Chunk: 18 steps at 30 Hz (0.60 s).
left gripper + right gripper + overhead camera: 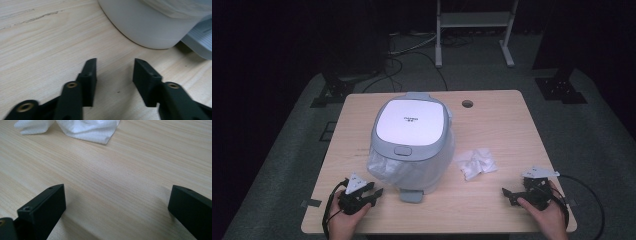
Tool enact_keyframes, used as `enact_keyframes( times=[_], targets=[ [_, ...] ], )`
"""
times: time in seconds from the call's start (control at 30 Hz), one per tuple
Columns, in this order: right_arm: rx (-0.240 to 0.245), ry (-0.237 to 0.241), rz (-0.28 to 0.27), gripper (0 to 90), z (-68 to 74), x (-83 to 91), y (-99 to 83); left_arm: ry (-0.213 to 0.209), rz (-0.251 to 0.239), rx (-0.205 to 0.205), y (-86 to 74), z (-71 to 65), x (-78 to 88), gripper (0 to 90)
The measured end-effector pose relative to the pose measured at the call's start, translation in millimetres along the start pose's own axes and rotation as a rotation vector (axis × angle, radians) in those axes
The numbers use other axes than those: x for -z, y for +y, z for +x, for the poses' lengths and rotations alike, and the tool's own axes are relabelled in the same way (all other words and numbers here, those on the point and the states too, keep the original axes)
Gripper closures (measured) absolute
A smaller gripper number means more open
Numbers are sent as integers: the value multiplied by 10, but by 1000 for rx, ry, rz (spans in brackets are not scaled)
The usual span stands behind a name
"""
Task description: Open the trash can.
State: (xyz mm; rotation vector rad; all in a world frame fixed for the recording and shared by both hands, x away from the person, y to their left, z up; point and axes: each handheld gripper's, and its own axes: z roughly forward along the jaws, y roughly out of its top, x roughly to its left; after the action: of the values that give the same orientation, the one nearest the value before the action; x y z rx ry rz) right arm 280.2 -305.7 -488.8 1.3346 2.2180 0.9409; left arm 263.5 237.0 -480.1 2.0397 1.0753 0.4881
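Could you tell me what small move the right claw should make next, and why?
Probably ease the right claw forward toward the crumpled tissue. Its jaws stand wide open with nothing between them, and the tissue lies just ahead on the table, beside the pedal bin.

A light wood-grain bench with rounded corners stands on a grey carpeted floor; a round cable hole pierces its far edge. Behind it, a white metal frame rests on two feet, and black cables trail across the carpet. Dark stand bases sit at the far left and far right of the bench. The surrounding room is unlit and black; light falls chiefly on the bench top.
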Motion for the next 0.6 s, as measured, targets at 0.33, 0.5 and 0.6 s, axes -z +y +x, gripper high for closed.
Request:
enact_keyframes(
  times=[0.33, 0.5, 0.6],
  targets=[
    [0, 0, 0, 2, 0, 0, 0, -63, -50, 28, 80, -96, 128, 900],
    [0, 0, 0, 2, 0, 0, 0, -86, -53, 35, 103, -140, 144, 900],
    [0, 0, 0, 2, 0, 0, 0, -102, -62, 33, 121, -193, 155, 900]
  ],
)
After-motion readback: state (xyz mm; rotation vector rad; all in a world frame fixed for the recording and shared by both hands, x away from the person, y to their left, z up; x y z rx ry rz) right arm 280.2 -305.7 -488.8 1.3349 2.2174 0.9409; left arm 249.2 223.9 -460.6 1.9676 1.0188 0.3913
